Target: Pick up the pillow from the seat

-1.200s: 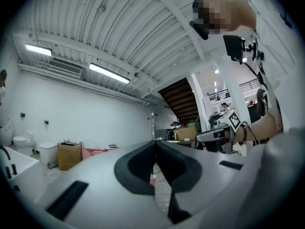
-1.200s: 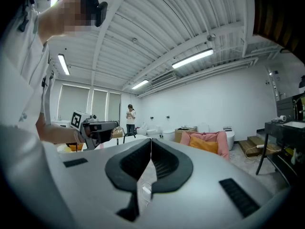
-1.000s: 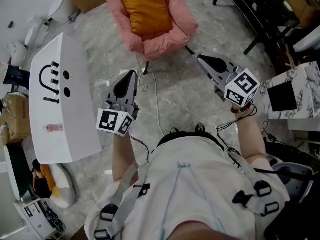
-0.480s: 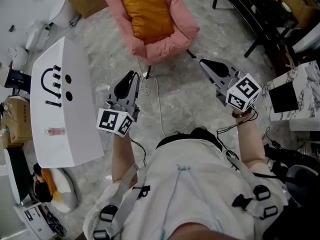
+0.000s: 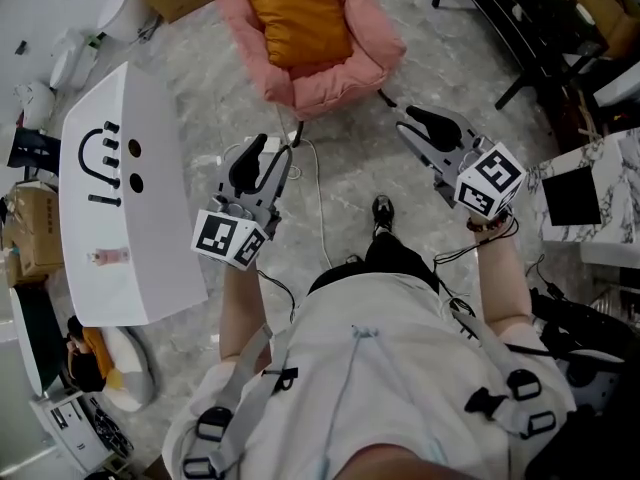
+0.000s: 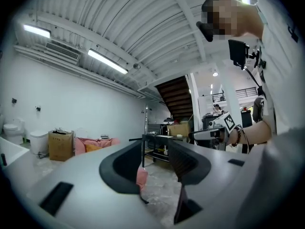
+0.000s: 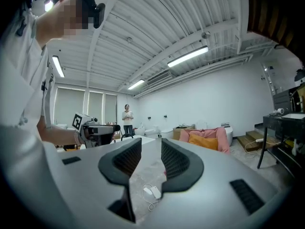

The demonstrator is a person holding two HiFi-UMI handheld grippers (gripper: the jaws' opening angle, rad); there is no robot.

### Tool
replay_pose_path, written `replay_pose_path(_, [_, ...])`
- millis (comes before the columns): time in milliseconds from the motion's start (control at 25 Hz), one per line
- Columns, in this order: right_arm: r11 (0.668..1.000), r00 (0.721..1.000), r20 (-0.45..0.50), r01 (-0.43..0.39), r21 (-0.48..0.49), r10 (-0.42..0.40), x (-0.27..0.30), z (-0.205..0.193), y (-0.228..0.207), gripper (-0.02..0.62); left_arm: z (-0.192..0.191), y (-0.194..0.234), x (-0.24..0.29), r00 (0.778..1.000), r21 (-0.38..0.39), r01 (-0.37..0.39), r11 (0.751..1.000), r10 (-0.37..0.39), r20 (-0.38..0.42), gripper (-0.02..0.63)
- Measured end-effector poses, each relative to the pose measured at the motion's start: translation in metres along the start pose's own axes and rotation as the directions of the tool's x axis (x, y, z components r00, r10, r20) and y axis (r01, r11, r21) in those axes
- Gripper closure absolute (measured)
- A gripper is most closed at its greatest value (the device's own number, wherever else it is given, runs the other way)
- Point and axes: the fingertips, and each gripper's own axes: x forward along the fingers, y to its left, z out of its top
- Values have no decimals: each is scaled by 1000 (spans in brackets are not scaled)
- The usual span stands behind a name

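Grey marbled floor [image 5: 350,178] all round, cluttered at the edges. Far left, a white table [image 5: 150,258]. Next, the left gripper [image 5: 272,150], held level and aimed ahead toward the pink seat [image 5: 335,83], jaws a modest way apart with nothing but floor behind the gap. Top centre, well ahead of both tools, the orange pillow [image 5: 295,13], lying untouched in the hollow of the seat. Further right, the right gripper [image 5: 410,120], likewise level, narrowly parted and empty. Probably carried side by side like this to take the pillow from both flanks. Against a second ago: just opened from closed on both sides, and stepped forward with one shoe [image 5: 382,208], now planted between the arms.
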Motion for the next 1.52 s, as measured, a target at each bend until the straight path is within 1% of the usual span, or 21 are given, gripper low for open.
replay_pose_path(200, [1000, 1000, 0, -28, 11, 28, 33, -5, -38, 459, -13, 26, 25, 999, -12, -26, 1000, 26, -27, 426])
replay_pose_path(320, [998, 998, 14, -56, 33, 55, 59, -2, -68, 459, -9, 52, 43, 998, -29, -61, 998, 60, -34, 426])
replay_pose_path(400, [997, 997, 3, -71, 34, 71, 68, 1, -91, 459, -9, 64, 63, 996, -30, -80, 996, 79, -39, 426])
replay_pose_path(520, [996, 997, -3, -78, 32, 78, 87, 5, -126, 457, -8, 89, 89, 992, -30, -121, 992, 120, -33, 393])
replay_pose_path(600, [996, 996, -3, -86, 36, 86, 105, 6, -147, 445, -5, 105, 102, 989, -31, -148, 989, 147, -27, 383])
replay_pose_path(760, [994, 994, -19, -107, 40, 107, 119, 11, -184, 428, -5, 118, 135, 986, -26, -162, 986, 162, -27, 377])
replay_pose_path(840, [992, 992, -28, -125, 34, 126, 125, 14, -202, 408, -5, 128, 148, 983, -23, -183, 983, 183, -10, 353])
replay_pose_path(960, [988, 988, -33, -150, 39, 151, 136, 16, -227, 397, -6, 145, 163, 975, -24, -223, 975, 223, -2, 342])
replay_pose_path(1040, [985, 986, -31, -162, 55, 164, 143, 14, -242, 382, -8, 154, 173, 967, -27, -255, 966, 255, -7, 341])
replay_pose_path(1120, [983, 984, -36, -171, 69, 174, 152, 11, -256, 370, -11, 164, 184, 961, -32, -277, 960, 276, -15, 324])
replay_pose_path(1280, [978, 979, -57, -193, 83, 197, 174, 6, -274, 343, -17, 184, 207, 961, -42, -277, 960, 276, -22, 299])
replay_pose_path(1400, [978, 980, -53, -184, 94, 189, 190, 7, -292, 319, -24, 206, 222, 955, -57, -296, 953, 294, -41, 278])
replay_pose_path(1520, [980, 983, -59, -165, 108, 172, 210, 3, -311, 302, -34, 229, 241, 959, -75, -279, 957, 275, -65, 252])
